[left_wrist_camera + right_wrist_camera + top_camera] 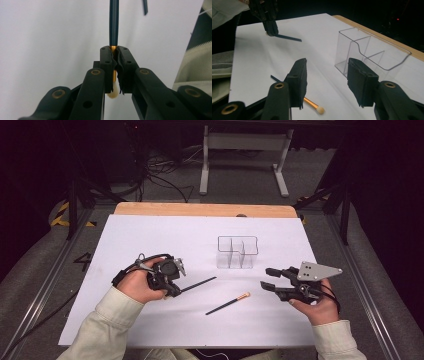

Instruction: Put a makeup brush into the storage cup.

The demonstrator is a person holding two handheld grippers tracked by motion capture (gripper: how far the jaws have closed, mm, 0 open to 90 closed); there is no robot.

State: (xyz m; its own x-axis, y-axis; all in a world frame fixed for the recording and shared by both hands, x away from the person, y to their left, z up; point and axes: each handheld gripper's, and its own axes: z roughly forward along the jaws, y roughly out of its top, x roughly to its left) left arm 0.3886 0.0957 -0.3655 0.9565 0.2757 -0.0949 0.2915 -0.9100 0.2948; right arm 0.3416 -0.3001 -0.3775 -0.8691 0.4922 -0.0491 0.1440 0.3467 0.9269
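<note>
My left gripper (176, 291) is shut on a dark stick (200, 284) at its gold band, just above the white table sheet (150, 235). In the left gripper view the pads (107, 57) clamp the gold band and the dark shaft (114, 22) runs straight ahead, with the cream tip behind the jaws. A second stick (227, 304) with a gold band and cream tip lies loose on the sheet between the hands. My right gripper (266, 278) stands open and empty to its right. In the right gripper view that stick (312, 103) lies below the spread jaws of the right gripper (327, 75).
A clear plastic holder (237, 252) with compartments stands upright on the sheet behind the loose stick, also near the right jaw (362, 47). The wooden table edge (200, 210) runs along the far side. Dark floor, cables and a stand lie beyond.
</note>
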